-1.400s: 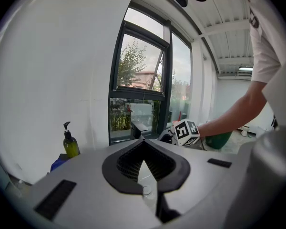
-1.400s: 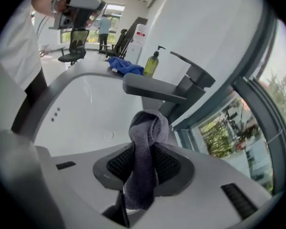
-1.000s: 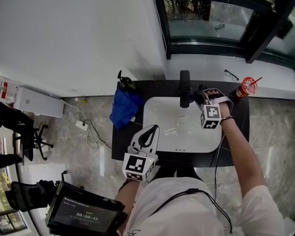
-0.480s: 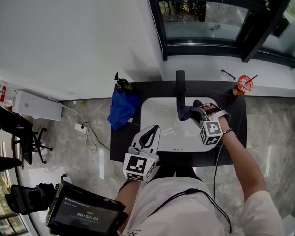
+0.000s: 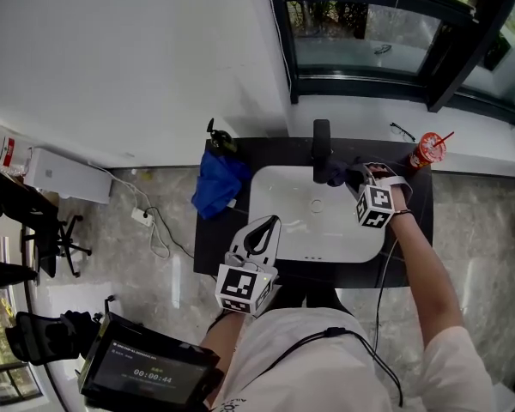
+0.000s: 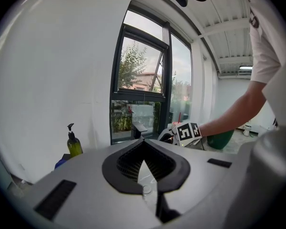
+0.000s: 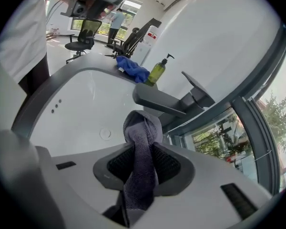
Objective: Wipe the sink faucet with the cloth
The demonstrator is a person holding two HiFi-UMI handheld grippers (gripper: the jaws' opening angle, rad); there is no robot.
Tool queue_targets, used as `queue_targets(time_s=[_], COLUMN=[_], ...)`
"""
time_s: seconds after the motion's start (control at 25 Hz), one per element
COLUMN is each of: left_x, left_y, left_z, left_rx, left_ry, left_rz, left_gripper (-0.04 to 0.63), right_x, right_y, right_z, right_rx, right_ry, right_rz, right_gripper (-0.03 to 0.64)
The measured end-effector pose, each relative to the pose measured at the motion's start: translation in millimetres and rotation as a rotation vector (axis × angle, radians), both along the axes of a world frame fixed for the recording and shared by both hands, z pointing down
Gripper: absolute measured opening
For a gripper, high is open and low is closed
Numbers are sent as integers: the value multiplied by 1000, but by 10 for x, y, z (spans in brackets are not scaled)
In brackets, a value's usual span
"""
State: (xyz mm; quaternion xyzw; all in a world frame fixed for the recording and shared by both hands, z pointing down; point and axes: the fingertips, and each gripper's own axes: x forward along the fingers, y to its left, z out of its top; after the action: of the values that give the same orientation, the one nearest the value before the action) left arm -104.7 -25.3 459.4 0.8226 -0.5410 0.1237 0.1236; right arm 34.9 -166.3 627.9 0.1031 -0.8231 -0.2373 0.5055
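The black faucet [image 5: 321, 150] stands at the back of the white sink [image 5: 283, 197], its flat spout [image 7: 160, 102] reaching over the basin. My right gripper [image 5: 348, 177] is shut on a dark grey cloth [image 5: 333, 175], which it holds against the right side of the spout. In the right gripper view the cloth [image 7: 142, 128] bulges out past the jaws just under the spout. My left gripper [image 5: 269, 224] hovers over the sink's front rim, shut with nothing in it. It points at the faucet [image 6: 138, 128].
A crumpled blue cloth [image 5: 216, 187] and a green soap bottle [image 5: 219, 138] sit on the black counter [image 5: 414, 220] left of the sink. A red cup with a straw [image 5: 429, 151] and glasses [image 5: 402, 130] lie at the back right. The window frame rises behind the faucet.
My right gripper slid the cloth out to the spout's end, then back along the spout toward the faucet's base. The left gripper has stayed where it was.
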Motion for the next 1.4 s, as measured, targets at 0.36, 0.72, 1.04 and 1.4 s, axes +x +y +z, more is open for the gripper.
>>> queue_targets(time_s=[0.36, 0.72, 1.04, 1.4], left_x=[-110, -95, -11, -3], left_y=[27, 59, 22, 24], left_z=[-39, -20, -20, -14], left_rx=[8, 1, 5, 4], left_ry=[-19, -11, -6, -4], left_rz=[-16, -18, 9, 17], left_gripper=[-6, -6, -6, -6], right_x=[-222, -358, -327, -340], right_y=[-369, -156, 280, 1044], right_z=[-19, -146, -124, -88], right_rx=[-1, 10, -5, -59], right_ry=[-7, -92, -109, -133], right_rz=[57, 15, -46, -170], right_gripper=[109, 109, 109, 109])
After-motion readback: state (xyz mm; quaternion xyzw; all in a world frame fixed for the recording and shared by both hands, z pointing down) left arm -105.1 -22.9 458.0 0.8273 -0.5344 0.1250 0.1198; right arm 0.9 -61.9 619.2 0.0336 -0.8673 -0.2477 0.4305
